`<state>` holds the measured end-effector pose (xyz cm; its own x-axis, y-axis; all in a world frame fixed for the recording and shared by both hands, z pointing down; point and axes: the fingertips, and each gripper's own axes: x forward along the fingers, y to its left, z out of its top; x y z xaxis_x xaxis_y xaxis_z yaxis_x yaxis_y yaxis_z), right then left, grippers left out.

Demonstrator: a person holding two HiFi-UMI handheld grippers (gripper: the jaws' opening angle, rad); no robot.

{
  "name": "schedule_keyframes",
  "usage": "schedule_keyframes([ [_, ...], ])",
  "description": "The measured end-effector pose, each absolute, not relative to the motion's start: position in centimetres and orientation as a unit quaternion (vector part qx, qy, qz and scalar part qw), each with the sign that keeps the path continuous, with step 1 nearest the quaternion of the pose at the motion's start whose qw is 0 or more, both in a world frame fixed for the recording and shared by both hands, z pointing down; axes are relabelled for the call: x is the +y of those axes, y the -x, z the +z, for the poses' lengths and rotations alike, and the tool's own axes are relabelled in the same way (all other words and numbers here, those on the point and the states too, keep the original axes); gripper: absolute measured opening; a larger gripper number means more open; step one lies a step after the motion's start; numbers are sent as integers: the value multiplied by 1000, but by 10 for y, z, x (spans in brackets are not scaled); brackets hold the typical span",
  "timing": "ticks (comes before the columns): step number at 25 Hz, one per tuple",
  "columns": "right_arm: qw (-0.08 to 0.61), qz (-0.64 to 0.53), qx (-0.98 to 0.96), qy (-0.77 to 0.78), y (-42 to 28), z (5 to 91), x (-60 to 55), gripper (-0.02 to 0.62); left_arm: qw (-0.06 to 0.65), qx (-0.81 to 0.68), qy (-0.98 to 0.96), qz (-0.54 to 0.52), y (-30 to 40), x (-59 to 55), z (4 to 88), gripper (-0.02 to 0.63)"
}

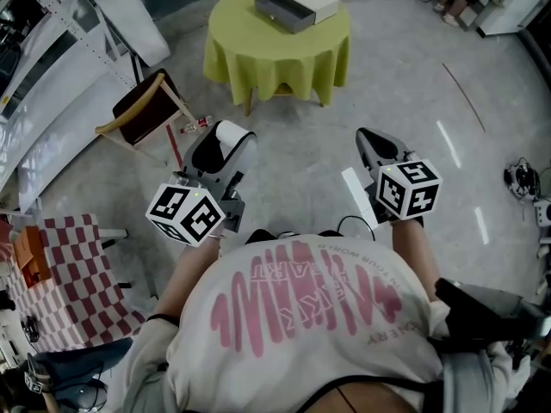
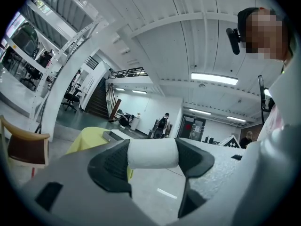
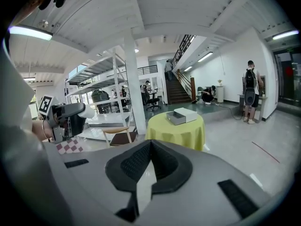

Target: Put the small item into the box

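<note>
The small item point(image 2: 153, 153), a white cylinder, was seen clamped crosswise between the dark pads point(image 2: 110, 166) of the left gripper point(image 1: 225, 138). This hold was made plain only in the left gripper view. In the head view no more than a pale end was shown at the tool's tip.

The right gripper point(image 3: 149, 160) was found with its jaws drawn together and nothing between them, as read from its own view. The head view gave only its narrow tip above the marker cube point(image 1: 409, 189).

The box point(image 1: 297, 5), grey with a white part, was set on a round table point(image 1: 275, 63) under a yellow cloth, well apart from both tools across the floor. In the right gripper view the table was met head-on, and the left gripper with its white load was caught at the left edge.

A wooden chair point(image 1: 142, 112) was placed near the table, and a red-checked cloth point(image 1: 73, 274) lay at the person's left. A person with a backpack point(image 3: 250, 91), standing far off, was shown only by the gripper views.
</note>
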<state>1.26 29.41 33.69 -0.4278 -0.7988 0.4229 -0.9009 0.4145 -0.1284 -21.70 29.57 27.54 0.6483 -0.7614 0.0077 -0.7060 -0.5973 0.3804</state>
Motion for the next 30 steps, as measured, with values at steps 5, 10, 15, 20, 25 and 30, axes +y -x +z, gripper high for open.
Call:
schedule_keyframes([
  [5, 159, 176, -832, -502, 0, 346, 280, 5, 181, -423, -885, -76, 232, 286, 282, 302],
  [10, 167, 168, -841, -487, 13, 347, 268, 5, 177, -431, -882, -70, 238, 282, 286, 302],
  [15, 174, 164, -843, -481, 17, 348, 263, 5, 178, -438, -878, -70, 244, 280, 287, 302],
  [20, 186, 176, -840, -478, 13, 362, 263, 5, 185, -445, -874, -68, 245, 275, 295, 302],
  [25, 188, 173, -844, -471, 10, 364, 243, 5, 187, -450, -870, -69, 244, 257, 296, 303],
  [30, 184, 176, -847, -466, 0, 365, 199, 5, 186, -465, -862, -73, 241, 218, 294, 302],
])
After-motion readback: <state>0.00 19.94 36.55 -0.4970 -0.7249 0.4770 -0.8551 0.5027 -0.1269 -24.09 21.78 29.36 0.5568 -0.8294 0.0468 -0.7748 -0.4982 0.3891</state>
